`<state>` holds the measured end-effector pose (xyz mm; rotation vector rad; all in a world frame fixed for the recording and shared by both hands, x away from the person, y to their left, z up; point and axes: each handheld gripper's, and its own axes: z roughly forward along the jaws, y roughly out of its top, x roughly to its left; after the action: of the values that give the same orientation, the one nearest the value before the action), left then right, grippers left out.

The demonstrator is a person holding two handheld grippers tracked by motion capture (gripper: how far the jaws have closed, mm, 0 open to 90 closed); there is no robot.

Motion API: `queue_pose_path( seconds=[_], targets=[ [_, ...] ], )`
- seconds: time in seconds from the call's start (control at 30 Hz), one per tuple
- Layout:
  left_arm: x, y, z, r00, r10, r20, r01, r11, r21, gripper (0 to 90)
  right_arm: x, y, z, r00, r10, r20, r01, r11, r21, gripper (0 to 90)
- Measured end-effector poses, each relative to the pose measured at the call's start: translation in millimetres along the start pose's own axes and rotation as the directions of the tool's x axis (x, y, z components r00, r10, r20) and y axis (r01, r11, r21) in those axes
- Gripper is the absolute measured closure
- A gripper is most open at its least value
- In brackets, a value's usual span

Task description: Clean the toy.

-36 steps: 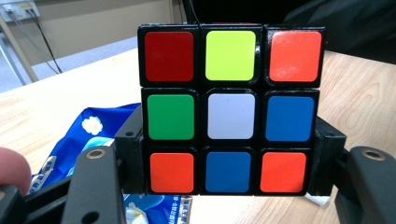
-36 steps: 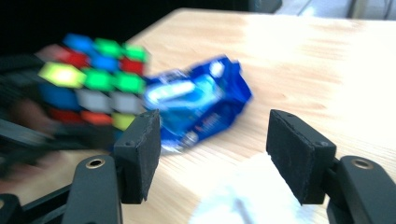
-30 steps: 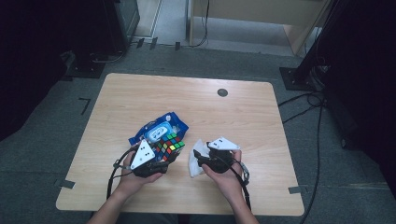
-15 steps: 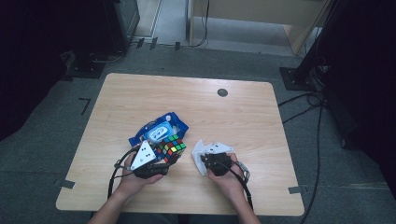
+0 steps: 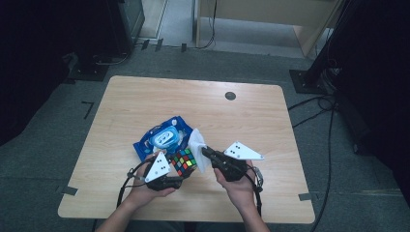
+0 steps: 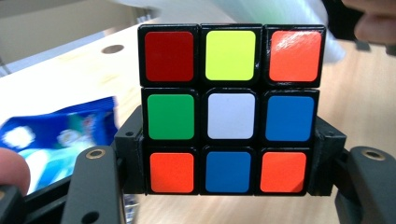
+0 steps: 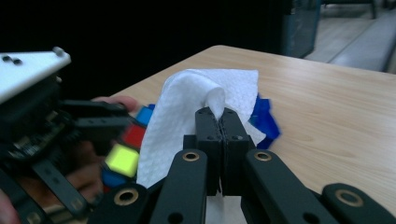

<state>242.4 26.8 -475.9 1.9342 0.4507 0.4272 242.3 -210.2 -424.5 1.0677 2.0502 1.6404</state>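
Observation:
My left gripper (image 5: 183, 169) is shut on a scrambled Rubik's cube (image 5: 181, 158), its pads pressing the cube's two sides at the bottom row. In the left gripper view the cube (image 6: 231, 116) faces the camera with a white centre square. My right gripper (image 5: 203, 151) is shut on a white wet wipe (image 5: 198, 142) and holds it up, just right of the cube. In the right gripper view the jaws (image 7: 219, 114) pinch a fold of the wipe (image 7: 187, 107), which drapes to the left. I cannot tell whether the wipe touches the cube.
A blue pack of wipes (image 5: 164, 137) lies on the wooden table (image 5: 251, 125) just beyond the cube. A small dark round hole (image 5: 230, 95) sits near the table's far edge. Cables trail from both grippers towards the person.
The right gripper has lifted the white wipe off the table and carried it up and left, next to the cube. The left gripper with the cube has shifted slightly right.

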Motion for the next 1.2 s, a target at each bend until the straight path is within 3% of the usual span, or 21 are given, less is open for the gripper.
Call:
queue_pose_path(
  seconds=[0.13, 0.17, 0.23, 0.4, 0.5, 0.63, 0.83, 0.93, 1.1, 1.2],
  targets=[
    [-7.4, 3.3, 2.3, 0.9997, 0.025, 0.002, -0.025, 0.9996, 0.014, 34.1, 9.3, -6.1, 10.4, 0.9998, -0.011, -0.016, 0.012, 0.999, 0.034, 89.7],
    [-6.2, 2.8, 2.1, 0.9997, 0.024, 0.001, -0.024, 0.9996, 0.017, 34.2, 11.9, -6.6, 10.6, 0.9999, -0.012, -0.009, 0.013, 0.999, 0.03, 89.7],
    [-3.3, 2.4, 1.1, 0.9999, 0.01, -0.002, -0.01, 0.9998, 0.014, 34.2, 17.6, -5.0, 10.7, 0.9991, -0.013, -0.041, 0.014, 1.0, 0.024, 89.7],
    [2.6, 3.1, -3.5, 0.9998, -0.008, -0.016, 0.008, 1.0, 0.002, 34.2, 36.5, 0.4, 10.1, 0.9938, -0.087, -0.07, 0.087, 0.996, 0.0, 89.5],
    [8.2, 5.0, -9.1, 0.9994, -0.025, -0.024, 0.025, 0.9995, -0.018, 34.2, 32.9, 0.2, 8.4, 0.9946, -0.087, -0.056, 0.087, 0.996, -0.005, 89.4],
    [12.8, 7.1, -14.2, 0.9985, -0.049, -0.025, 0.048, 0.9981, -0.038, 34.2, 20.4, -2.6, 4.7, 0.9976, -0.07, 0.001, 0.07, 0.998, -0.001, 89.3],
    [2.0, 7.3, -6.1, 0.9998, -0.019, -0.002, 0.018, 0.9998, -0.011, 34.2, 8.5, -10.2, 9.2, 0.9975, -0.033, 0.063, 0.032, 0.999, 0.012, 89.0],
    [-3.4, 7.9, -2.0, 0.9999, -0.006, 0.01, 0.006, 1.0, 0.0, 34.2, 14.2, -8.9, 9.9, 0.9979, -0.038, 0.052, 0.038, 0.999, -0.003, 88.9],
    [4.5, 5.9, -4.5, 0.9991, -0.038, -0.018, 0.038, 0.9993, 0.0, 34.2, 32.6, -5.7, 8.6, 0.9944, -0.105, 0.0, 0.105, 0.994, -0.036, 88.4],
    [8.2, 6.0, -9.1, 0.9985, -0.05, -0.02, 0.05, 0.9986, -0.015, 34.2, 26.1, -7.7, 9.7, 0.9953, -0.096, 0.005, 0.096, 0.995, -0.03, 88.2]
  ],
)
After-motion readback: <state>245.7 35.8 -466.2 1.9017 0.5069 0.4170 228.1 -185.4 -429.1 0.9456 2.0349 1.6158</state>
